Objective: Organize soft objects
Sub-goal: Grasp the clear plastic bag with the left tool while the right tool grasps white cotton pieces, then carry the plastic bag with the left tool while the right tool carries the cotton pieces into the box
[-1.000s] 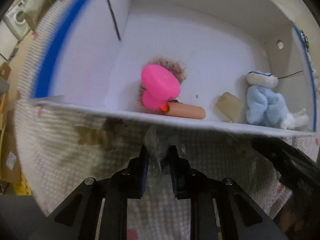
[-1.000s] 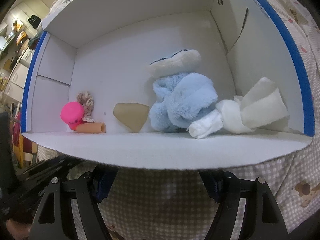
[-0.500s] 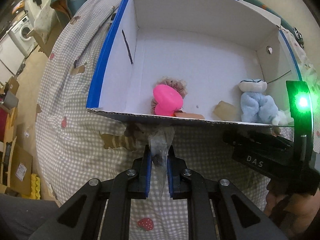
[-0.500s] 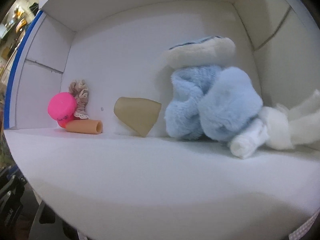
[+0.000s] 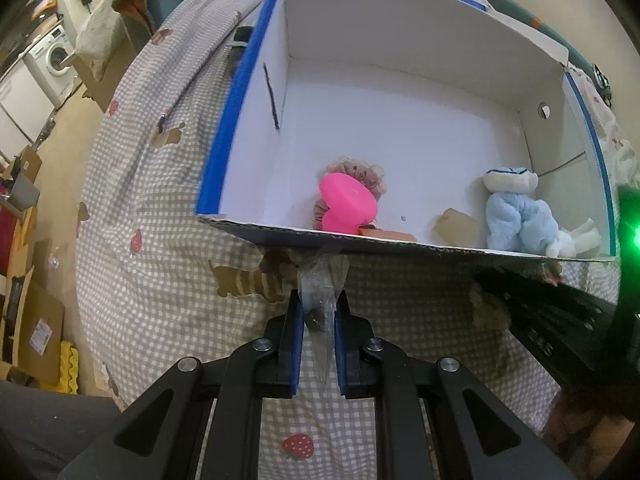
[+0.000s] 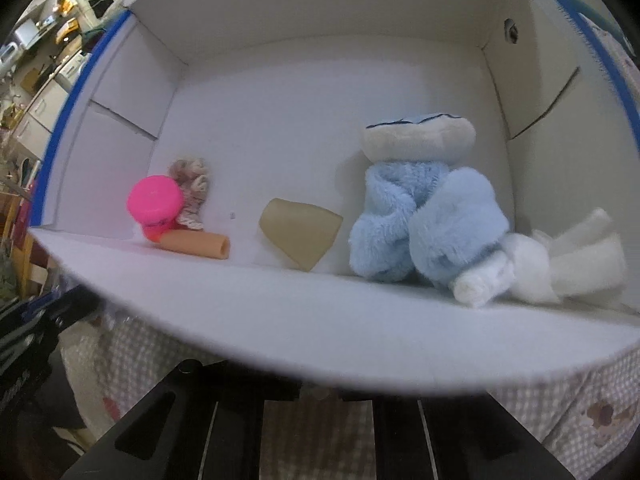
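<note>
The left gripper (image 5: 318,320) hangs over the checked bedspread (image 5: 160,264), just short of the near wall of the white box (image 5: 400,52), and its jaws are pressed together on a crumpled clear plastic bag (image 5: 322,284) whose top fans out above the blue pads. The right gripper (image 6: 320,390) sits low against the same near wall (its fingertips are hidden behind the cardboard edge, so how far its jaws stand apart cannot be told). Inside the box, along the near wall, the soft things lie in a row: a pink cushion (image 6: 154,202) leaning against a frilly brown-and-cream scrunchie (image 6: 191,190), a peach tube (image 6: 200,243) touching the cushion's base, a tan wedge-shaped pad (image 6: 300,236) a little apart, then a pale blue plush toy (image 6: 424,232) with a cream cap, and a white knotted cloth (image 6: 560,268) pressed against the plush at the right corner. Blue tape (image 5: 236,116) edges the box's side rims
</note>
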`<state>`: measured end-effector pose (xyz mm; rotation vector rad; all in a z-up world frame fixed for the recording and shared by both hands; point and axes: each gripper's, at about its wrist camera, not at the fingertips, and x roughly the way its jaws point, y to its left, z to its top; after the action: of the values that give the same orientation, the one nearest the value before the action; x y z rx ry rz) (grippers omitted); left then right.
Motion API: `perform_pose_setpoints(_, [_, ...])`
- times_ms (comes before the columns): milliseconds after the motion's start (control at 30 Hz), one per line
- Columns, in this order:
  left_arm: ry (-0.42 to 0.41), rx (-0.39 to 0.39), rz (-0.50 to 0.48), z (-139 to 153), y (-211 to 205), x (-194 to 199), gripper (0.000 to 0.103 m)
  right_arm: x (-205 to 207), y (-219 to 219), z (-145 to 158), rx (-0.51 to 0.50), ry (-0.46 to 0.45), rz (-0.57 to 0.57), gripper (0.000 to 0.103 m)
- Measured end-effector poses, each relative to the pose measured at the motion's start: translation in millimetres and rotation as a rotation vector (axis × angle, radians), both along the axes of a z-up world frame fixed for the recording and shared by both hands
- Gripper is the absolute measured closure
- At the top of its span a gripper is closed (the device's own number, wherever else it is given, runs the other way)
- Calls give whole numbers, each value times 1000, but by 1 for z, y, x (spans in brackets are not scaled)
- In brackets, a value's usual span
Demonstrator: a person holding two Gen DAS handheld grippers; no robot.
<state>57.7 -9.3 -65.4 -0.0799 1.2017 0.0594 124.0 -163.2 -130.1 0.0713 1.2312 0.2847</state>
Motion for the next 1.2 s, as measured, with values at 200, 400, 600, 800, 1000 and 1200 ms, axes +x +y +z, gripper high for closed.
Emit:
perform_pose_setpoints(200, [-19,-2,12,8,5,-8,91,-21,-1,21,54,-30,0,90])
perform_pose_setpoints(400, [-30,-1,25,13,11,-20,91,-38,-19,42,171,-60,-38,90])
perform_pose_setpoints(600, [-48,-7,44,19,16,-28,91,-55,-35,55,243,-83,-54,90])
perform_pose_setpoints(800, [-92,-49,26,41,14,-38,91,-64,-43,76,276,-127,-51,90])
perform_pose_setpoints(1000, [-194,-44,-12,85,13,-32,91,-62,-66,118,295,-194,-59,90])
perform_pose_setpoints(1200, [-244,-6,-43,110,9,2,91,-37,-75,147,305,-260,-68,90])
